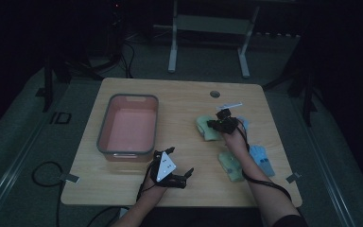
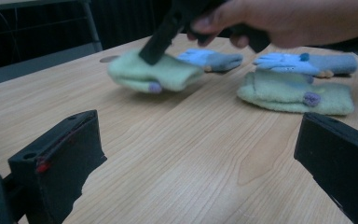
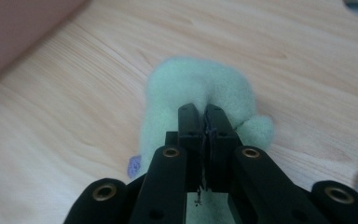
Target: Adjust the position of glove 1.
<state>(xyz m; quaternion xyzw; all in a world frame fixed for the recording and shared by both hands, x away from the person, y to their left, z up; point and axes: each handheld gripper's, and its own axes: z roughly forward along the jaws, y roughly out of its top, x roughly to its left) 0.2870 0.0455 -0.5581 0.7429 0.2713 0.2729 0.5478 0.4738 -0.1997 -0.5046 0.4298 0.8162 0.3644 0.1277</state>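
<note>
Green mitten (image 3: pixel 191 88) pinched in right gripper (image 3: pixel 205 116), bare wood table (image 3: pixel 65 154) around

Count of items on the table: two pale green gloves, one far, at centre right (image 1: pixel 207 127), one nearer, at the right (image 1: pixel 230 165). Two blue gloves, one at the far right (image 1: pixel 244 124), one at the near right (image 1: pixel 263 160). One pink bin (image 1: pixel 105 124) with a grey rim, at the left. Two hand-held grippers: left gripper (image 1: pixel 179 166), right gripper (image 1: pixel 212 124).
</note>
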